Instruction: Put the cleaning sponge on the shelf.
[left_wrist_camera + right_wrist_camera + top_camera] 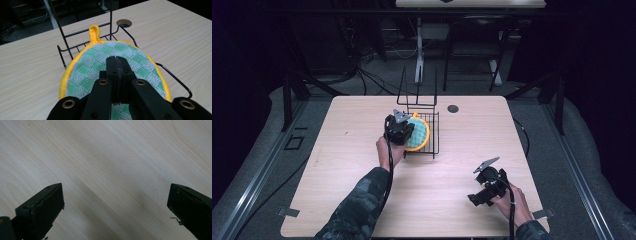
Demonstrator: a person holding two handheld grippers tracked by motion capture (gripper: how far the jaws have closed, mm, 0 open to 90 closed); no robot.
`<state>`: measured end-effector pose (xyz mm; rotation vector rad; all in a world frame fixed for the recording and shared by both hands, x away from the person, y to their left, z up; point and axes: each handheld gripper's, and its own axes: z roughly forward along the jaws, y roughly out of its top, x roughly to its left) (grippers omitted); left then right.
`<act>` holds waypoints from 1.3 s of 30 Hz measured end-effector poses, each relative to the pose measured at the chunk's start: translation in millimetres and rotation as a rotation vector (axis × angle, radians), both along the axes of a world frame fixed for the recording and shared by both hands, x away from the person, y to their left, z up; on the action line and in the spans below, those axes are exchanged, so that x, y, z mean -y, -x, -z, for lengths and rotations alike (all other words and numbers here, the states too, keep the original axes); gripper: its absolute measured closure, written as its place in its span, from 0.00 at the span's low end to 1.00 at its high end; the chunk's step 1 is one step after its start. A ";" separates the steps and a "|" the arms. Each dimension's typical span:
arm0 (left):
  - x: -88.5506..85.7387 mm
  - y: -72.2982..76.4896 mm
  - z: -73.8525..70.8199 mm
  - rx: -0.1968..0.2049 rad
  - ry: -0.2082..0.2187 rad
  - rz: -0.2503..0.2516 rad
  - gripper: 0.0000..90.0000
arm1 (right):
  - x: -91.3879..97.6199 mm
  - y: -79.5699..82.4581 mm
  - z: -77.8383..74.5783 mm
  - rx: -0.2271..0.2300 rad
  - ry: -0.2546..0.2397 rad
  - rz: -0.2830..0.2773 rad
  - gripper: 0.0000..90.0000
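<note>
I see my right gripper [116, 207] with its two black jaws spread wide apart, one at the left, one at the right, nothing between them, over the pale wooden table [107, 162].

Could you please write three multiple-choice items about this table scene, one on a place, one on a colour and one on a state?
1. Where does the pot holder lie?
A. in the black wire rack
B. on the floor
C. under the right gripper

2. What colour is the pot holder's border?
A. red
B. yellow
C. blue

3. How do the jaws of the left gripper stand?
A. spread wide apart
B. closed together over the pot holder
C. clamped on the rack's wire

Answers:
1. A, as the high view and the left gripper view show the rack's wires around and under the cloth.
2. B, as a yellow edge and loop frame the green and white checks.
3. B, as the left gripper view shows the two black jaws meeting with no gap between them above the cloth; whether they pinch it cannot be told.
</note>
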<state>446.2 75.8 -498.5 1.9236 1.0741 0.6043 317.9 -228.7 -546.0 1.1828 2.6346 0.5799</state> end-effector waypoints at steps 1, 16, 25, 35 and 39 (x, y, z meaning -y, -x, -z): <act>1.2 -1.1 0.5 -0.006 0.003 0.001 1.00 | 0.0 0.0 0.0 -0.001 -0.001 0.000 0.00; 12.7 -14.1 13.3 -0.039 0.000 -0.023 1.00 | -1.1 0.4 0.7 -0.008 -0.001 0.002 0.00; 19.1 -20.1 18.0 -0.050 0.034 -0.039 1.00 | -1.0 0.4 1.0 -0.010 -0.001 0.000 0.00; 28.3 -23.3 27.9 -0.068 0.052 -0.066 1.00 | -1.1 0.3 1.4 -0.012 0.005 -0.006 0.01; 28.3 -25.2 30.3 -0.079 0.041 -0.074 1.00 | -1.1 0.2 1.6 -0.014 0.006 -0.006 0.01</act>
